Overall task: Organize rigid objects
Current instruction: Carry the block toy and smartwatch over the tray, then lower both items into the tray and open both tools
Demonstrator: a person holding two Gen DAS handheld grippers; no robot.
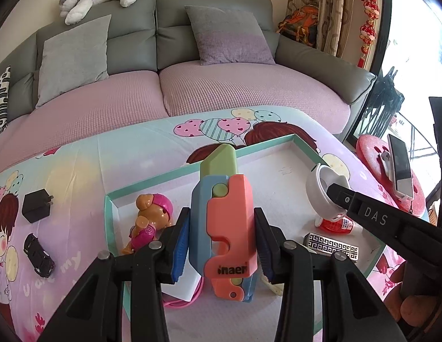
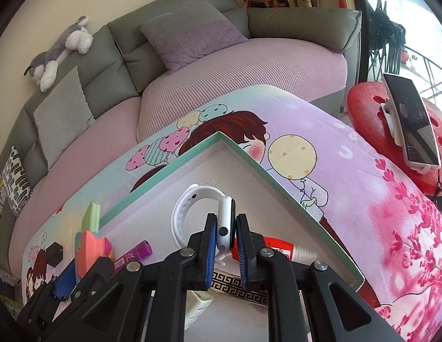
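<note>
My left gripper (image 1: 222, 245) is shut on a blue, coral and green toy knife (image 1: 223, 228) and holds it upright over the teal-rimmed tray (image 1: 263, 146). The toy also shows in the right wrist view (image 2: 89, 245). My right gripper (image 2: 224, 245) is shut on a white smartwatch (image 2: 225, 222), its band (image 2: 186, 208) looping to the left, above the tray (image 2: 189, 156). In the left wrist view the watch (image 1: 320, 196) hangs from the right gripper's fingers (image 1: 343, 196).
In the tray lie a puppy figure (image 1: 152, 222), a patterned lighter (image 1: 330, 246), a red-labelled bottle (image 1: 338, 225), a pink cable (image 1: 186, 299) and a purple stick (image 2: 135, 253). A black charger (image 1: 37, 205) and toy car (image 1: 38, 253) sit on the blanket. A phone (image 2: 412, 122) stands on a red stool.
</note>
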